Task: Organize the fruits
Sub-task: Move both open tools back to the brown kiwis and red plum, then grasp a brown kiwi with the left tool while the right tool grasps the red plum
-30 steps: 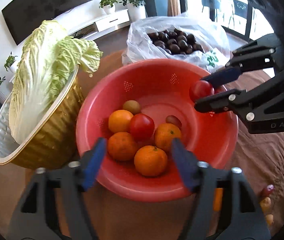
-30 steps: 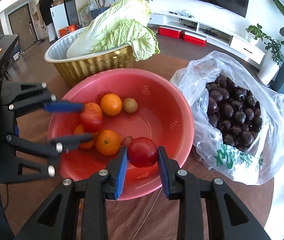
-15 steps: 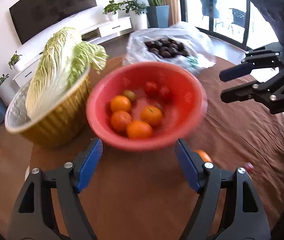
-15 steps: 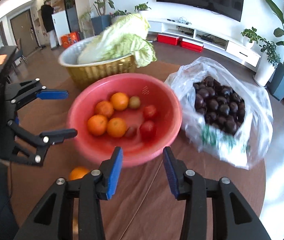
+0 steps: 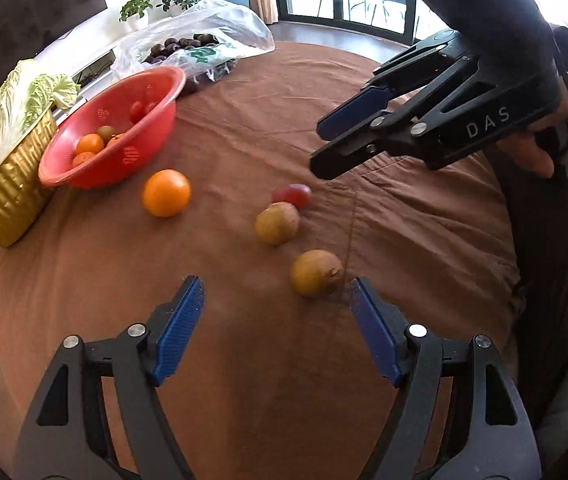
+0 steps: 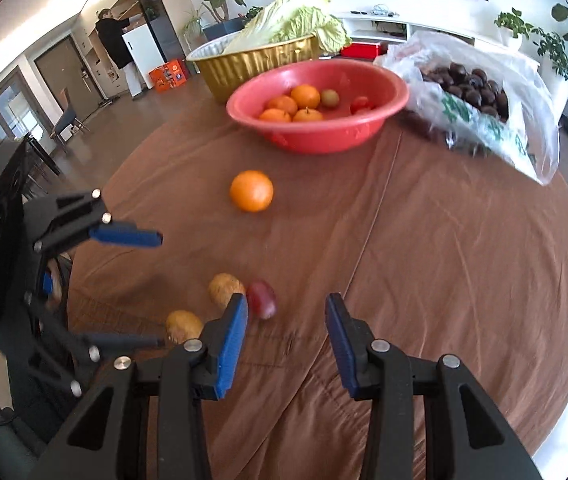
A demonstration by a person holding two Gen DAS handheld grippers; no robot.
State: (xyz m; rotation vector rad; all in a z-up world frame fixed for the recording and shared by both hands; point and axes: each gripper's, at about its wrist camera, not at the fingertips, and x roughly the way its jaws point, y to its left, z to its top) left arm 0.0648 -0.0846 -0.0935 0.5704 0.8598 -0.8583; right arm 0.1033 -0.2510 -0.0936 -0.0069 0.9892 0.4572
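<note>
Two fisheye views are taken along open jaws, low above the bench [image 5: 243, 360].
The left view is aimed toward the red bowl [image 5: 155, 92] at far left; the right view is aimed straight at it. The orange [image 6: 251, 191], both kiwis and each opposite gripper are shared.

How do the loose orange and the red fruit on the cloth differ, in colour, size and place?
The orange is bright orange; the red fruit is dark red. The orange looks larger and round, the red fruit smaller. The orange lies alone, nearer the red bowl; the red fruit lies right beside a brown fruit. Both rest on the cloth, outside the bowl, and neither open gripper holds them.
</note>
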